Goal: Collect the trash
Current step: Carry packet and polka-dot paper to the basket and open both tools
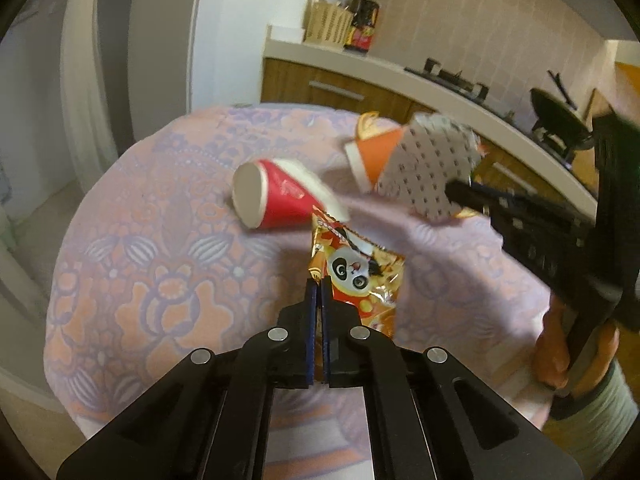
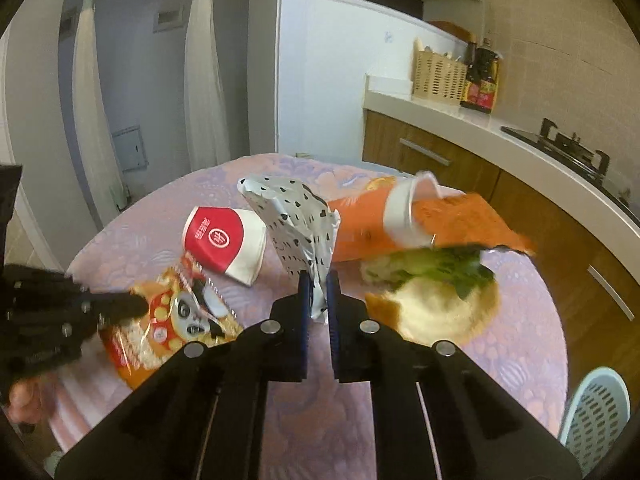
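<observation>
Above floral tablecloth [image 1: 168,280] | left fingers [image 1: 325,292] clamp glossy panda wrapper [image 1: 360,272] | right fingers [image 2: 332,292] clamp crinkled heart-print bag [image 2: 298,220]

Red cup [image 2: 224,242] and orange bag [image 2: 420,224] crowd centre, bare tablecloth [image 1: 132,280] left
</observation>
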Demonstrator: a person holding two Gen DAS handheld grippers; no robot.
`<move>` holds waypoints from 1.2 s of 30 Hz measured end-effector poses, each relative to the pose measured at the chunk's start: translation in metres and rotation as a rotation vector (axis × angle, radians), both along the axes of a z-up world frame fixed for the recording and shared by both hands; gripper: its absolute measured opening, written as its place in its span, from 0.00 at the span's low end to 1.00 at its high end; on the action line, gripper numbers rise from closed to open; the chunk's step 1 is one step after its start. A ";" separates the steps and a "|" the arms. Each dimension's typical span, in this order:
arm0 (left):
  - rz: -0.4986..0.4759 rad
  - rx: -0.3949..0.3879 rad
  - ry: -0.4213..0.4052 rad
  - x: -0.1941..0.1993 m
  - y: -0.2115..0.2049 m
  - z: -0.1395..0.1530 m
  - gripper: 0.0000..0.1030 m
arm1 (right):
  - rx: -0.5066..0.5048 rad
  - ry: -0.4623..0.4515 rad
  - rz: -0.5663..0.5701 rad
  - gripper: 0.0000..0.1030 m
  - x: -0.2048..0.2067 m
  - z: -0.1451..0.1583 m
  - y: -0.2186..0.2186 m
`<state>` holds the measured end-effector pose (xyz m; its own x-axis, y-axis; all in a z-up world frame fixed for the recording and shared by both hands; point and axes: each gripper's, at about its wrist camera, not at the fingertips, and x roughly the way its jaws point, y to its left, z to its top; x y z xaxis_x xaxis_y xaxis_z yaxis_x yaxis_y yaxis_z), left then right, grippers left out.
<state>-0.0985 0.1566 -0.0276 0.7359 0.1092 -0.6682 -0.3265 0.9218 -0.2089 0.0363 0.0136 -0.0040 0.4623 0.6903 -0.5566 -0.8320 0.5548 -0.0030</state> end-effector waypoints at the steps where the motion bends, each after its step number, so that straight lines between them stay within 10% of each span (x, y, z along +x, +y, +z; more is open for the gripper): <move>1: -0.008 -0.005 -0.010 0.000 -0.002 0.003 0.00 | 0.005 0.001 -0.010 0.06 -0.001 0.000 -0.007; 23: -0.279 -0.003 -0.130 0.041 -0.082 0.060 0.00 | 0.225 -0.003 -0.313 0.06 0.009 0.034 -0.186; 36: -0.586 0.094 -0.087 0.148 -0.226 0.077 0.00 | 0.284 0.049 -0.625 0.06 0.050 0.010 -0.319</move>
<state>0.0493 -0.0692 0.0490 0.7427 -0.2760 -0.6102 0.2569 0.9588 -0.1210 0.0865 -0.3053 0.0061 0.8003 0.4239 -0.4240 -0.3507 0.9046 0.2423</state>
